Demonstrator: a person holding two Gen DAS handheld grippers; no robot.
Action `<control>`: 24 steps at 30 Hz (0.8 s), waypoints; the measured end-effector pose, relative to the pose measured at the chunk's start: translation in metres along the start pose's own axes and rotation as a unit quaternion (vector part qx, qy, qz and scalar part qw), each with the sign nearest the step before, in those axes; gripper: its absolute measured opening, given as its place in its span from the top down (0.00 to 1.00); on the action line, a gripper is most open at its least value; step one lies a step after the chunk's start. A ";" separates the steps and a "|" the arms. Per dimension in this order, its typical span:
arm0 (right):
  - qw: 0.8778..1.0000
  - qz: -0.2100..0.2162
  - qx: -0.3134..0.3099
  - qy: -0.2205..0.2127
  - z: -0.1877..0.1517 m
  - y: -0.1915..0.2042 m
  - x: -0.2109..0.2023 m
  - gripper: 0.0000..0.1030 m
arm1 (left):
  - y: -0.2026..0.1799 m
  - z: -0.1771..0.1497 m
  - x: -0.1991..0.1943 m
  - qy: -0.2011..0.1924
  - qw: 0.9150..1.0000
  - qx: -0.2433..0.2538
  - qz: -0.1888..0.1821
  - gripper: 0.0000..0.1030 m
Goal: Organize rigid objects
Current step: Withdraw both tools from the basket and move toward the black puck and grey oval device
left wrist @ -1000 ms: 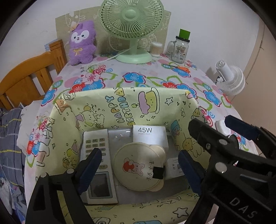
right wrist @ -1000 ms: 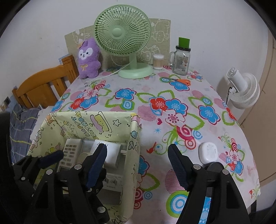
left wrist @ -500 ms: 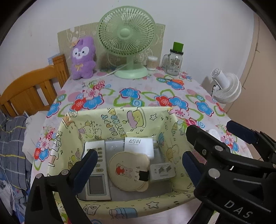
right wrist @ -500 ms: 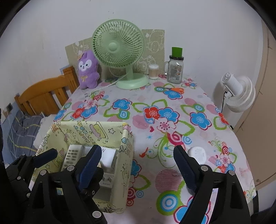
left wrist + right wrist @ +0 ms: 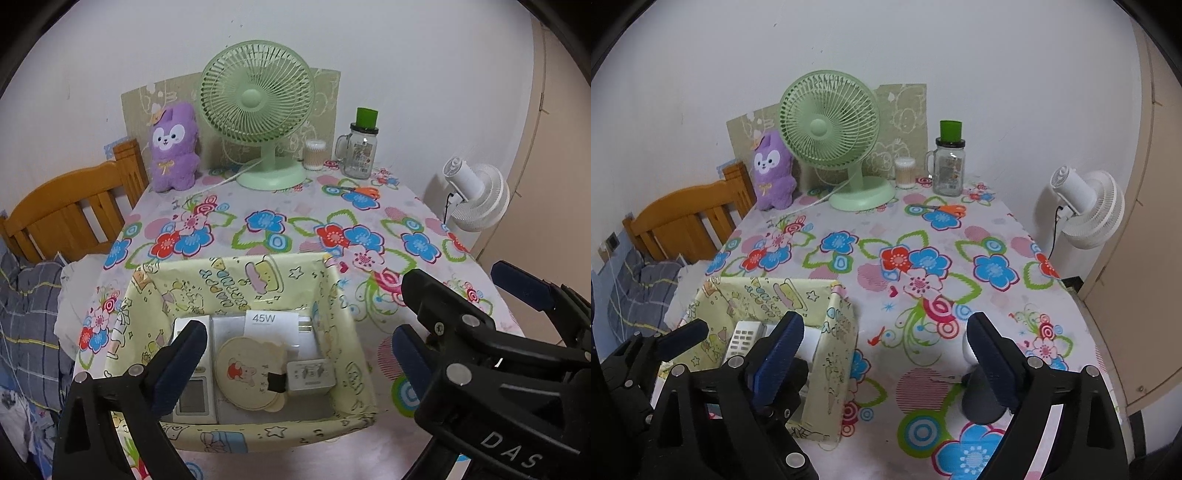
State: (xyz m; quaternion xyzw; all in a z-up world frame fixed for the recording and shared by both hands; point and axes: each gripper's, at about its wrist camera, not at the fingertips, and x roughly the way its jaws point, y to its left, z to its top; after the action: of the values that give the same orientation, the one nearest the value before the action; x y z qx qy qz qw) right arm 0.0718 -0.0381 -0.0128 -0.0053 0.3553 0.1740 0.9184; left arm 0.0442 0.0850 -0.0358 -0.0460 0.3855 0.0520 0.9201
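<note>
Blue-padded fingers [image 5: 181, 354] of the left gripper [image 5: 295, 350] stood spread wide over the near half of the yellow cartoon-print box [image 5: 332, 291], with nothing pinched between them. Those of the right gripper [image 5: 882, 350] were parted too and their jaws were opening, holding nothing, with bare tablecloth and a small white round object [image 5: 966, 352] partly hidden behind the right-hand finger. Inside the box lay a white remote control [image 5: 195, 391] along the left wall, a white carton marked 45W [image 5: 271, 319] toward the far side, a round cream coaster-like piece with a little cartoon figure [image 5: 247, 373] in the middle, and a small white plug adapter [image 5: 310, 374] just beside it on the right; the round piece overlapped the grey floor of the box and touched the adapter's dark tab. From the right wrist view the box [image 5: 834, 332] sat at the near left part of the table [image 5: 960, 229], which was covered with a flowered cloth. At the far edge of the table stood a green desk fan [image 5: 258, 110], a purple plush toy [image 5: 173, 147] to its left, a tub of cotton swabs [image 5: 314, 155] and a glass mug jar with a green cap [image 5: 360, 151] to its right. Orange-handled scissors [image 5: 945, 210] lay on the cloth near the jar. A white fan [image 5: 1086, 206] stood off the right side of the table, and a wooden bed frame [image 5: 74, 210] off the left.
</note>
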 end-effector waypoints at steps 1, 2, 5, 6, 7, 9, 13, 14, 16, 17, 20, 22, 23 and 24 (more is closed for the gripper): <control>1.000 0.000 0.001 -0.002 0.001 -0.002 -0.002 0.10 | -0.002 0.001 -0.001 -0.002 1.000 0.001 0.000 0.01; 1.000 -0.001 0.002 -0.004 0.001 -0.004 -0.004 0.10 | -0.004 0.002 -0.003 -0.006 1.000 0.004 0.001 0.00; 1.000 -0.007 0.004 -0.011 0.003 -0.009 -0.011 0.08 | -0.011 0.004 -0.007 -0.014 1.000 0.010 0.000 0.00; 1.000 -0.009 0.004 -0.014 0.003 -0.010 -0.012 0.08 | -0.013 0.004 -0.008 -0.016 1.000 0.011 -0.001 0.00; 1.000 -0.012 0.004 -0.017 0.003 -0.013 -0.015 0.07 | -0.015 0.004 -0.009 -0.017 1.000 0.011 -0.003 0.00; 1.000 -0.016 0.005 -0.021 0.003 -0.016 -0.019 0.07 | -0.019 0.004 -0.010 -0.018 1.000 0.012 -0.008 0.00; 0.999 -0.024 0.007 -0.028 0.002 -0.026 -0.027 0.05 | -0.027 0.003 -0.012 -0.017 1.000 0.011 -0.019 0.00; 0.999 -0.025 0.007 -0.028 0.001 -0.027 -0.028 0.05 | -0.030 0.003 -0.012 -0.014 1.000 0.012 -0.022 0.00; 0.999 -0.028 0.005 -0.030 0.000 -0.031 -0.031 0.05 | -0.034 0.003 -0.012 -0.014 1.000 0.014 -0.023 0.00; 0.999 -0.029 0.005 -0.031 -0.001 -0.033 -0.032 0.04 | -0.037 0.003 -0.013 -0.015 1.000 0.015 -0.022 0.00; 0.999 -0.031 0.005 -0.034 -0.001 -0.040 -0.036 0.04 | -0.044 0.003 -0.014 -0.017 0.999 0.019 -0.023 0.00; 0.999 -0.033 0.008 -0.036 -0.002 -0.045 -0.038 0.04 | -0.050 0.003 -0.015 -0.018 0.999 0.022 -0.027 0.00; 0.999 -0.034 0.009 -0.037 -0.002 -0.047 -0.039 0.04 | -0.053 0.003 -0.015 -0.018 0.999 0.023 -0.028 0.00; 0.999 -0.035 0.010 -0.037 -0.003 -0.050 -0.040 0.04 | -0.055 0.003 -0.015 -0.019 0.999 0.024 -0.029 0.00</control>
State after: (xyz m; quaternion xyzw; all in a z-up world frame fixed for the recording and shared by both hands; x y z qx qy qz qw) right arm 0.0588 -0.0976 0.0054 -0.0023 0.3223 0.1383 0.9365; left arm 0.0429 0.0296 -0.0205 -0.0336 0.3677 0.0171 0.9292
